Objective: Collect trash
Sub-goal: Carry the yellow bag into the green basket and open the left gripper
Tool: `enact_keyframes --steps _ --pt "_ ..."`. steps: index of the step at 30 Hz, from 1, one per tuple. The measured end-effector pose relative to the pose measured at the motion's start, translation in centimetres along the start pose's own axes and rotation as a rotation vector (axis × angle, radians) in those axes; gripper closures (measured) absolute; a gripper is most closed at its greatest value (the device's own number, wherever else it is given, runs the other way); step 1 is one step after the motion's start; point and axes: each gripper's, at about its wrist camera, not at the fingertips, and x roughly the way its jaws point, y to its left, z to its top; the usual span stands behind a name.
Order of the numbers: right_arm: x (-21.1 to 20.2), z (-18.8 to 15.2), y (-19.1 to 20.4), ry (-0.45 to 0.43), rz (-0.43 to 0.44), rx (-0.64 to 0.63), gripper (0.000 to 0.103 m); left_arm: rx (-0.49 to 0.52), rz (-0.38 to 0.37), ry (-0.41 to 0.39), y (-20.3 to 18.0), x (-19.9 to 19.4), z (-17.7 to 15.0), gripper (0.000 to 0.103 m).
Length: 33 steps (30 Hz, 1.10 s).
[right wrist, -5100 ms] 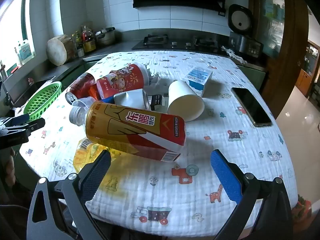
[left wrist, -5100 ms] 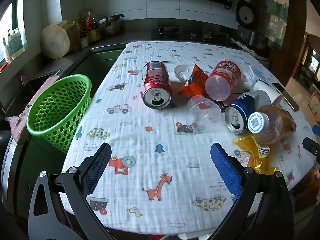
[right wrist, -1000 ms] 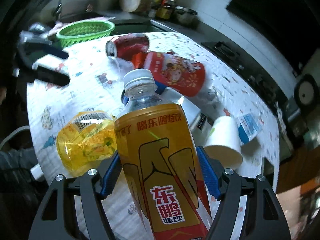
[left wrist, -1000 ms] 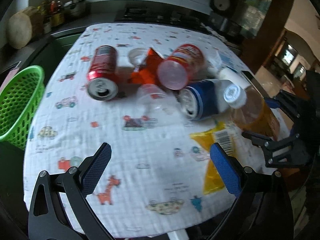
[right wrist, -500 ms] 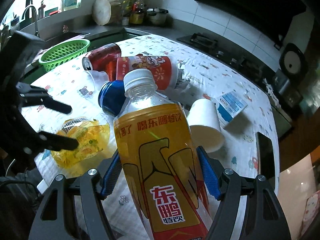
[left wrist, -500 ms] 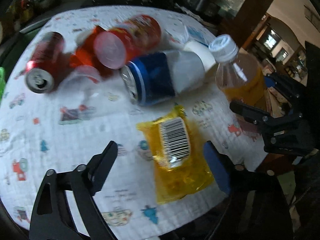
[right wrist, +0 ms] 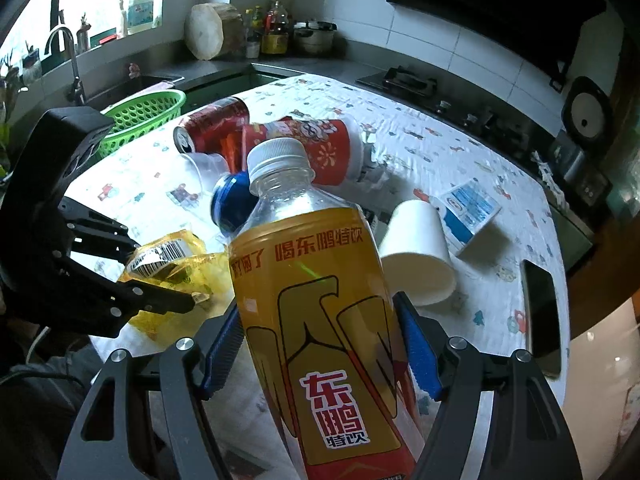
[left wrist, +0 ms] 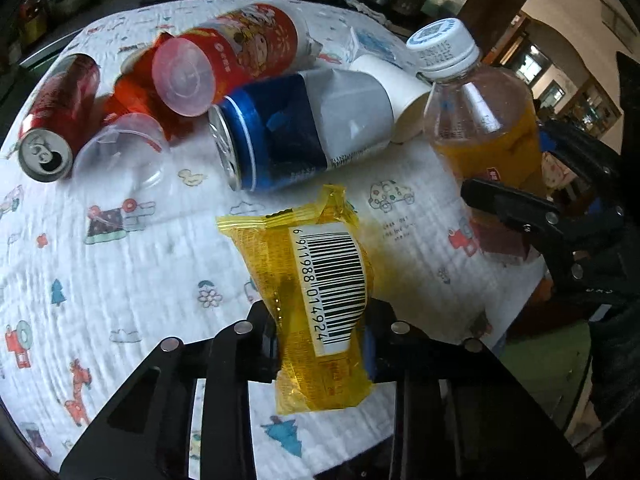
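My left gripper point(left wrist: 320, 344) is shut on a yellow plastic wrapper point(left wrist: 320, 280) with a barcode, at the near edge of the table; it also shows in the right wrist view point(right wrist: 168, 264). My right gripper point(right wrist: 320, 352) is shut on a yellow-labelled drink bottle point(right wrist: 320, 320) with a white cap and holds it upright above the table; it also shows in the left wrist view point(left wrist: 480, 128). A green basket point(right wrist: 144, 116) stands at the table's far left edge.
On the printed tablecloth point(left wrist: 120, 280) lie a red can point(left wrist: 56, 120), a clear cup point(left wrist: 124, 152), a red tube with a plastic lid point(left wrist: 232, 60), a blue and white can point(left wrist: 300, 132), a white paper cup point(right wrist: 416, 252), a small carton point(right wrist: 468, 208) and a phone point(right wrist: 540, 312).
My left gripper moved in over the yellow wrapper and closed on it. My right gripper keeps holding the bottle upright and has shifted a little.
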Motion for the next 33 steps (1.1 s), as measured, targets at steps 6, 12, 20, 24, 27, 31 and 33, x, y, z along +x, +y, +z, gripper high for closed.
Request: enact_keyframes --steps 6,12,20,24,27,31,33 --pt "-0.2 1.8 1.3 -0.015 0.052 0.009 0.034 0.002 0.042 -0.066 1.1 -3.5 -0.6 0.079" --pt "-0.2 4.3 3.5 -0.039 0.097 -0.006 0.034 -0.053 0.101 -0.173 4.4 -8.6 -0.3 0.079" --pt "1.1 8.6 7.0 -0.046 0.166 -0.017 0.034 -0.151 0.252 -0.293 11.4 -15.1 -0.6 0.079" --pt "2.1 11.0 8.9 -0.039 0.200 -0.025 0.033 -0.225 0.346 -0.325 16.0 -18.0 -0.8 0.079" --pt "2.8 13.0 10.4 -0.040 0.223 -0.030 0.034 -0.272 0.391 -0.336 19.3 -19.5 -1.0 0.079" --pt "3.8 15.8 12.8 -0.044 0.254 -0.038 0.033 -0.343 0.446 -0.344 24.5 -20.7 -0.4 0.079" --pt "4.5 17.5 14.3 -0.050 0.268 -0.049 0.034 -0.389 0.461 -0.340 27.3 -21.0 -0.4 0.079"
